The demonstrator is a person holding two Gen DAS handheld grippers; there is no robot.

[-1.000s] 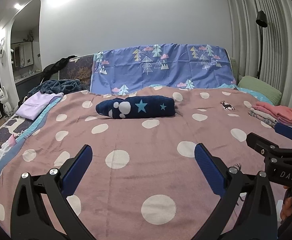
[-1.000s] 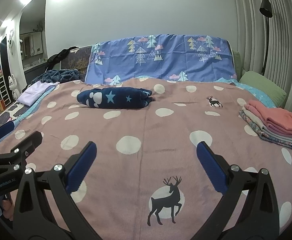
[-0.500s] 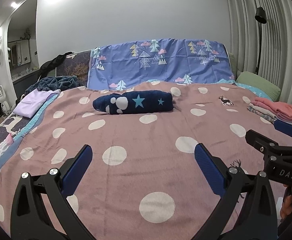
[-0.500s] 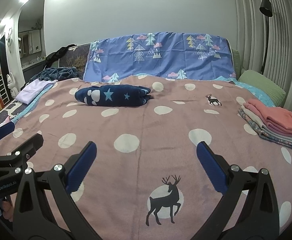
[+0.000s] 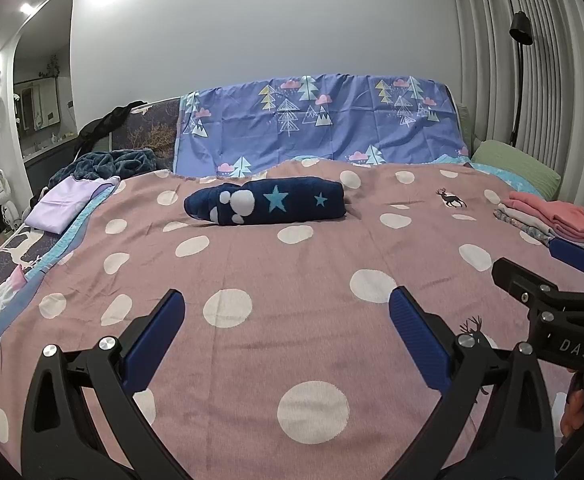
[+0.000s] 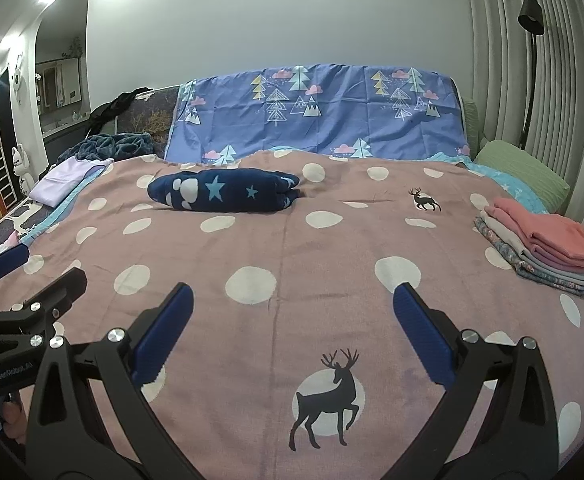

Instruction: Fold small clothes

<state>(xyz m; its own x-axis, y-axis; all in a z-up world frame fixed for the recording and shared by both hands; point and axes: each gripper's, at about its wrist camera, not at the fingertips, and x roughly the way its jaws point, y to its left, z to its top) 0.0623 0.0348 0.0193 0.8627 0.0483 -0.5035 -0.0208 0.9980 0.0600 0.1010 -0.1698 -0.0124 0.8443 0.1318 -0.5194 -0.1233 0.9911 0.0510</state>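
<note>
A folded lilac garment (image 5: 70, 204) lies at the bed's left edge. The left gripper (image 5: 286, 322) and right gripper (image 6: 292, 316) hover with jaws spread, empty. Well beyond them lies the navy star-patterned bundle (image 5: 268, 206); folded clothes stack (image 6: 539, 246) far right.

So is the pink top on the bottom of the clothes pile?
No, the pink top lies on the very top of the folded pile, with the other clothes under it.
</note>
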